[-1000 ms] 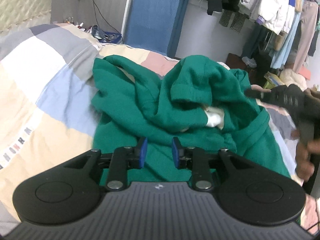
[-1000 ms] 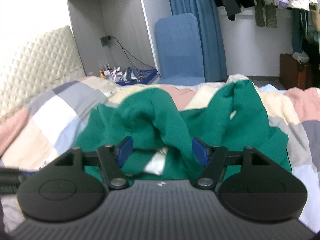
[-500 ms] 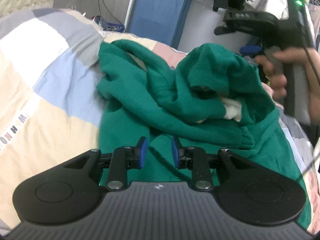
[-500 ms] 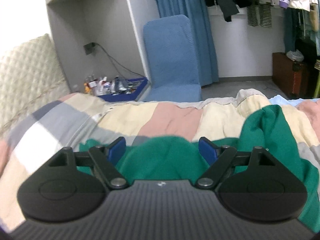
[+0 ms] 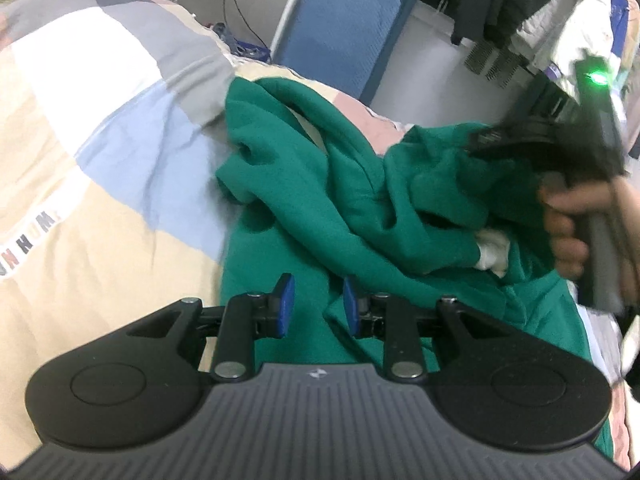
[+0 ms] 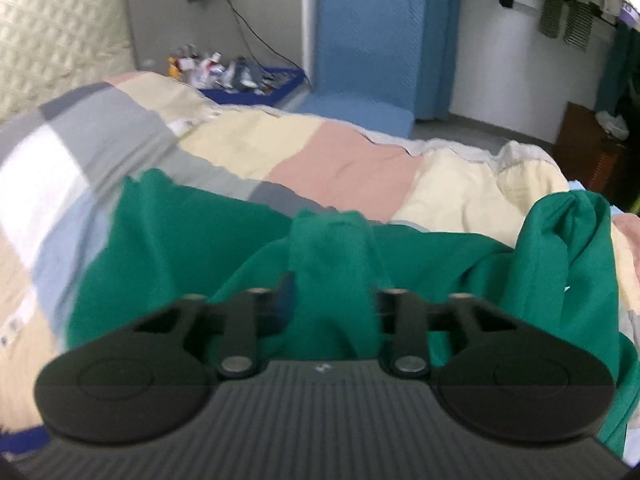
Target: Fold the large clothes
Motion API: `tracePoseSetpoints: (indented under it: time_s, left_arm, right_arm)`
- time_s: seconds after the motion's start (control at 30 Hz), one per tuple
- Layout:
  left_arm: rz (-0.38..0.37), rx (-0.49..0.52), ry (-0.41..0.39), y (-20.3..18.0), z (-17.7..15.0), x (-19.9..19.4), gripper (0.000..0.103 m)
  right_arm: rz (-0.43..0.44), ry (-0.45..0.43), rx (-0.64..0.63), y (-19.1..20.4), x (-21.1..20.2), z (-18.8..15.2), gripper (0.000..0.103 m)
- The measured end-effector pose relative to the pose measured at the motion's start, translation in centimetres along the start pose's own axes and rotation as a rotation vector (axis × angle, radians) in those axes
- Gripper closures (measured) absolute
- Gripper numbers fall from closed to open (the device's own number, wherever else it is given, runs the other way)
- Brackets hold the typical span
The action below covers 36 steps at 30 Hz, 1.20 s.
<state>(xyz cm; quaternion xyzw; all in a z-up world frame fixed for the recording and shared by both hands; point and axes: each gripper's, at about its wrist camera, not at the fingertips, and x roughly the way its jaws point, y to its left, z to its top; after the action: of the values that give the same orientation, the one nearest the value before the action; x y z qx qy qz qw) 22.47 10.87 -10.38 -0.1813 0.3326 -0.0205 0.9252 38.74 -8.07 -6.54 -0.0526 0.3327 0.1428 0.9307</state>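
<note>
**Inspector:** State of the right gripper (image 6: pixel 330 300)?

**Onlooker:** Its jaws are closing, with a raised fold of the green garment (image 6: pixel 328 248) bunched between them. The cloth fills the gap and hides the pads, and it stands up in a peak there, so I record it as pinched. The view is blurred.

**Inspector:** And the left gripper (image 5: pixel 316 306)?

**Onlooker:** Its blue pads (image 5: pixel 285 306) stand a narrow way apart. Green cloth lies beneath and beyond them, but I see nothing clamped; the gap shows fabric lying flat behind it.

**Inspector:** Where is the garment, and what is it like?

**Onlooker:** Crumpled on the bed, on a patchwork quilt (image 5: pixel 120 152) of grey, white, pale blue, cream and pink blocks. The garment is a thick, matte knit, heaped in soft rolls, with a pale lining patch (image 5: pixel 494 254) showing in one fold. The quilt is puffy and creased.

**Inspector:** Hand pose?

**Onlooker:** From the left camera, a hand (image 5: pixel 572 232) wraps its fingers round the right gripper's grey handle, at the garment's far right edge. A green light glows on top of that unit. Both grippers tilt downward toward the bed.
</note>
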Motion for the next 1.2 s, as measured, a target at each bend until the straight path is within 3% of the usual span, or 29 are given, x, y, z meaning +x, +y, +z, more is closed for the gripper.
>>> tracePoseSetpoints:
  time_s: [0.1, 0.37, 0.5, 0.7, 0.8, 0.9, 0.97, 1.03, 1.1, 1.2]
  left_arm:
    - [0.005, -0.010, -0.024, 0.1, 0.1, -0.8, 0.072]
    - [0.013, -0.027, -0.082, 0.1, 0.2, -3.4, 0.072]
    - [0.011, -0.014, -0.089, -0.3, -0.1, -4.3, 0.072]
    - [-0.023, -0.018, -0.078, -0.4, -0.6, -4.6, 0.072]
    - [-0.042, -0.020, -0.055, -0.5, -1.0, -4.1, 0.072]
    - [-0.074, -0.041, -0.036, -0.6, -1.3, -3.6, 0.065]
    - [-0.088, -0.036, -0.042, -0.8, -1.4, -3.2, 0.057]
    - [-0.109, -0.027, -0.041, -1.1, -1.5, -2.8, 0.051]
    - [-0.140, -0.033, -0.032, -1.4, -1.6, -2.4, 0.050]
    - [-0.193, -0.030, -0.034, -2.0, -1.7, -2.3, 0.050]
  right_arm:
    - [0.052, -0.068, -0.048, 0.8, -4.1, -0.4, 0.094]
    - [0.187, -0.192, -0.144, 1.8, -15.4, -4.6, 0.095]
    - [0.223, -0.142, -0.208, 2.3, -18.5, -9.7, 0.095]
    - [0.219, -0.005, -0.248, 2.2, -17.9, -16.2, 0.095]
    - [0.198, 0.050, -0.178, 0.9, -16.5, -17.8, 0.095]
    - [0.235, 0.035, -0.091, -0.3, -16.6, -17.7, 0.092]
    - [0.264, 0.033, -0.043, -1.0, -17.0, -17.1, 0.085]
    - [0.306, 0.018, -0.002, -1.7, -17.7, -16.7, 0.055]
    - [0.335, -0.027, 0.043, -2.5, -18.9, -16.7, 0.039]
    - [0.358, -0.100, 0.110, -4.0, -20.7, -16.2, 0.040]
